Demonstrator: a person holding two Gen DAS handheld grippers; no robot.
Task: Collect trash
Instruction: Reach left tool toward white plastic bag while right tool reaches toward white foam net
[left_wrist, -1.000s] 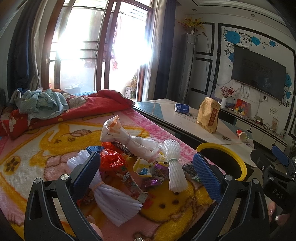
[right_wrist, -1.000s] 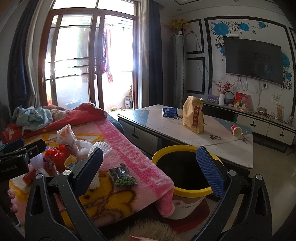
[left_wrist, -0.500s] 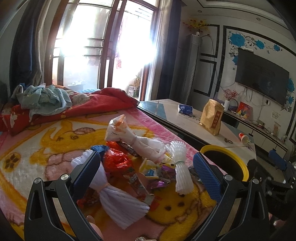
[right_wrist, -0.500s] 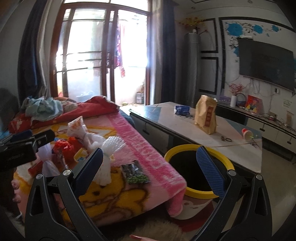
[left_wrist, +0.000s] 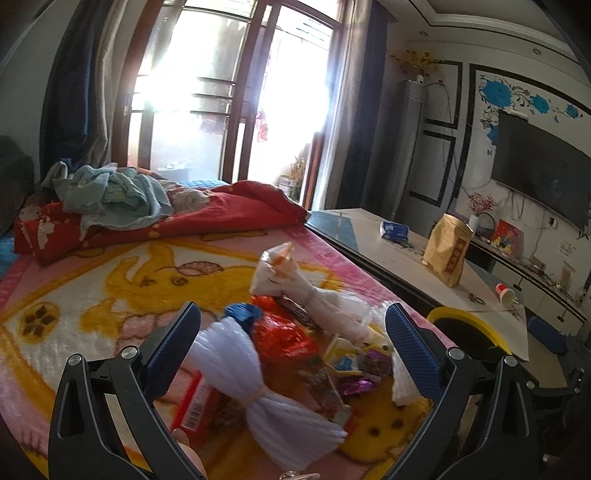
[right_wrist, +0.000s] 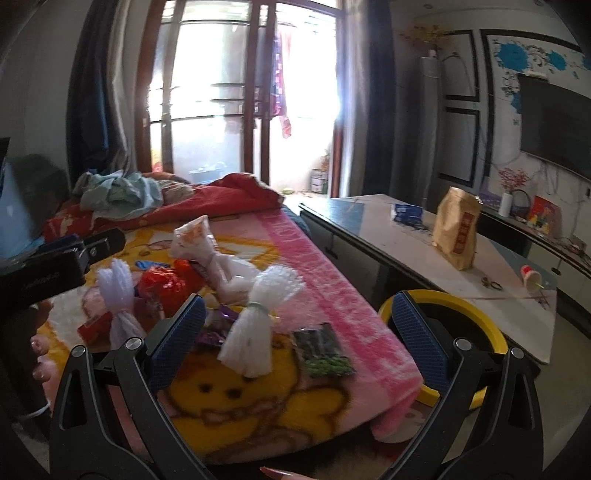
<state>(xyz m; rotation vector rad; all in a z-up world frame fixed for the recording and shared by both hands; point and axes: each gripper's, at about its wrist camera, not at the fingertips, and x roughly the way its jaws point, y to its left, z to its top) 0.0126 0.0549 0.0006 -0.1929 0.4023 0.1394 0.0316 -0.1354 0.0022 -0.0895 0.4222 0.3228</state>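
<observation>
A pile of trash lies on the pink and yellow blanket (left_wrist: 110, 295): a white foam net tied in the middle (left_wrist: 258, 391), a red wrapper (left_wrist: 284, 338), a white twisted plastic bag (left_wrist: 295, 288) and small candy wrappers (left_wrist: 354, 373). My left gripper (left_wrist: 291, 339) is open just above the pile. My right gripper (right_wrist: 295, 328) is open over a second white foam net (right_wrist: 258, 325) and a green-black packet (right_wrist: 323, 350). A yellow-rimmed black bin (right_wrist: 476, 332) stands off the bed's corner.
A low white table (right_wrist: 406, 251) holds a brown paper bag (right_wrist: 456, 225), a blue packet (right_wrist: 406, 212) and a tipped cup (right_wrist: 530, 275). A red quilt with crumpled clothes (left_wrist: 118, 195) lies at the bed's far end. A TV (left_wrist: 539, 170) hangs on the right wall.
Both grippers have moved forward and down towards the trash pile. The right gripper has swung left from the bin towards the foam net. Both stay open and empty.
</observation>
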